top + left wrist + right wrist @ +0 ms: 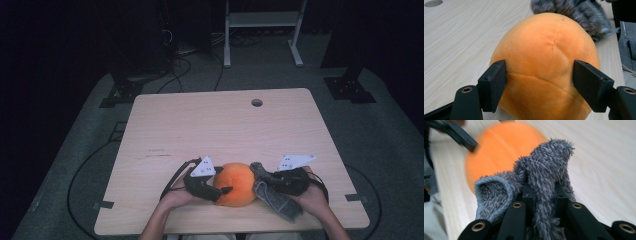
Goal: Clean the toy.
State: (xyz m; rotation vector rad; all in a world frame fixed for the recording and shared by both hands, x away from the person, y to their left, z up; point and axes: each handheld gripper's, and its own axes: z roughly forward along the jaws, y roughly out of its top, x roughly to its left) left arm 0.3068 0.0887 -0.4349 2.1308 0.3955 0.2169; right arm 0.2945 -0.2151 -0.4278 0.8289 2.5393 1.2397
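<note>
Two things sit near the worktop's front edge, touching: an orange plush ball and a grey fuzzy cloth. My left gripper has its fingers spread around the ball, pressing its sides. My right gripper pinches the cloth tight.

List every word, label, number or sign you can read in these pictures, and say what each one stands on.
None can be read. The orange plush ball and the grey cloth bear no print. The grey plates on the left gripper and right gripper carry small dark dots, not letters. Faint dark marks on the table are too small to read.
</note>
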